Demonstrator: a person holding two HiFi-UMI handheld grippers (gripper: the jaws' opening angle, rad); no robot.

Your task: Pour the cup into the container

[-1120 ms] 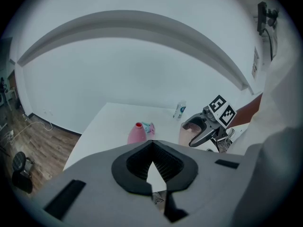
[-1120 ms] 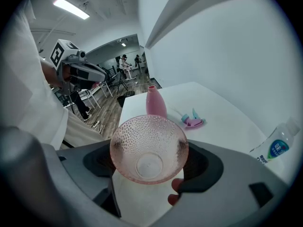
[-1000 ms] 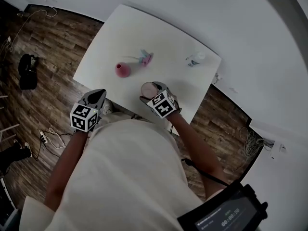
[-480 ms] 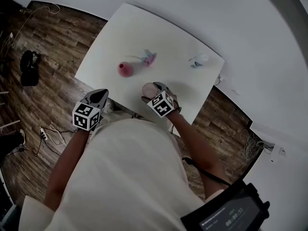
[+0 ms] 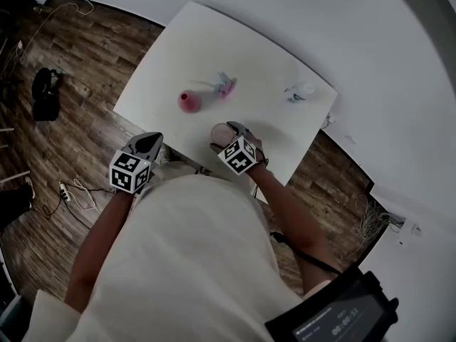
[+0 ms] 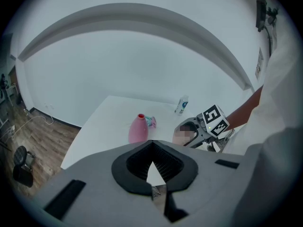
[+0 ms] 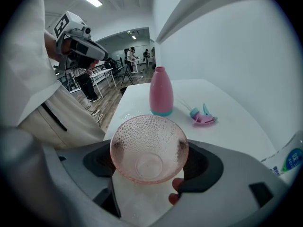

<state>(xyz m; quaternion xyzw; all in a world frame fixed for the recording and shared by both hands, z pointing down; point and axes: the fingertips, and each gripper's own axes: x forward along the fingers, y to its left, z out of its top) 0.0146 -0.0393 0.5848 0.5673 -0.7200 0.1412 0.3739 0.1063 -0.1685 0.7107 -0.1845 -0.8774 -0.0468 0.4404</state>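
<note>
Right gripper (image 7: 150, 164) wide apart, its 2 jaws clasping a pink dimpled glass cup (image 7: 149, 141); pink bottle (image 7: 161, 97) stands just beyond it on the white table (image 7: 227, 122); left gripper (image 6: 152, 163) closed, empty.

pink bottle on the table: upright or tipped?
Upright. The pink bottle stands base-down on the white table, neck pointing up; the left gripper view shows it vertical too.

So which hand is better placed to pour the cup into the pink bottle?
Right. The right hand-held gripper grips the cup, with the pink bottle standing just beyond it. The left hand-held gripper is shut and empty, back at the table's edge.
</note>
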